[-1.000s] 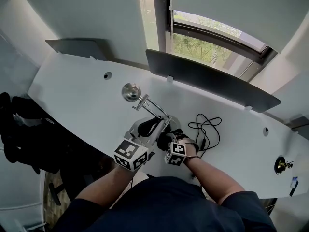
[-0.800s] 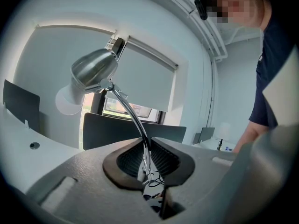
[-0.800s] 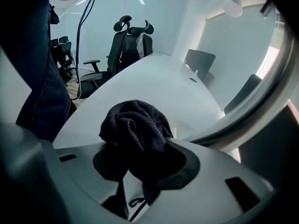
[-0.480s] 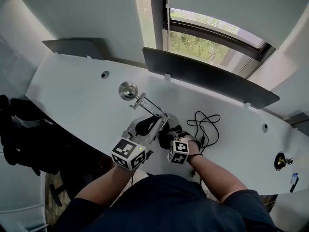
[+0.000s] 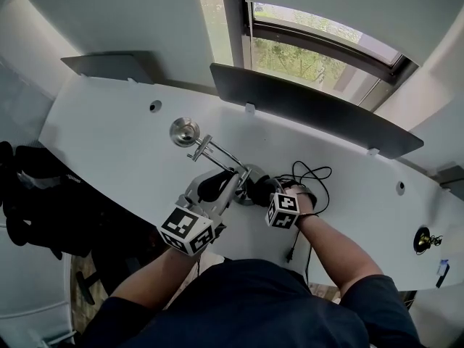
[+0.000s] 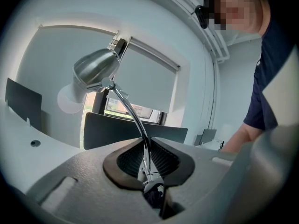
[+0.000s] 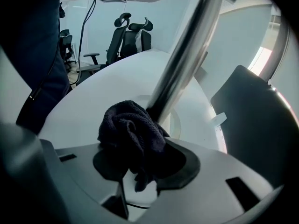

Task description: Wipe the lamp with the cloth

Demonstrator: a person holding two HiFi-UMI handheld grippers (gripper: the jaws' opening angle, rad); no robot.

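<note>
At the far left edge a black office chair (image 5: pixel 29 187) stands beside the white curved bench (image 5: pixel 109 129) and is cut off by the frame. Two dark grey divider panels (image 5: pixel 109 65) stand along the bench's far edge. One silver metal desk lamp (image 5: pixel 185 133) stands near the middle of the bench. Its long axis runs from the round base up and away to the far left, ending in the domed head. In the left gripper view the head (image 6: pixel 96 69) opens downward and to the left.

The left tongs (image 5: pixel 221 183) are closed on the lamp's thin chrome arm (image 6: pixel 140 139), low on the rod near its lower joint. Just to their right, the right tongs (image 5: pixel 259 191) are clamped on one dark terry cloth (image 7: pixel 131 129). The bunched cloth presses against the lamp's thicker pole (image 7: pixel 187 45) just above the base. From the head view, both tongs and their marker cubes cover most of the base and the cloth. One black coiled cable (image 5: pixel 308 180) lies on the bench just right of the right tongs. Its near end passes behind the person's forearm.
</note>
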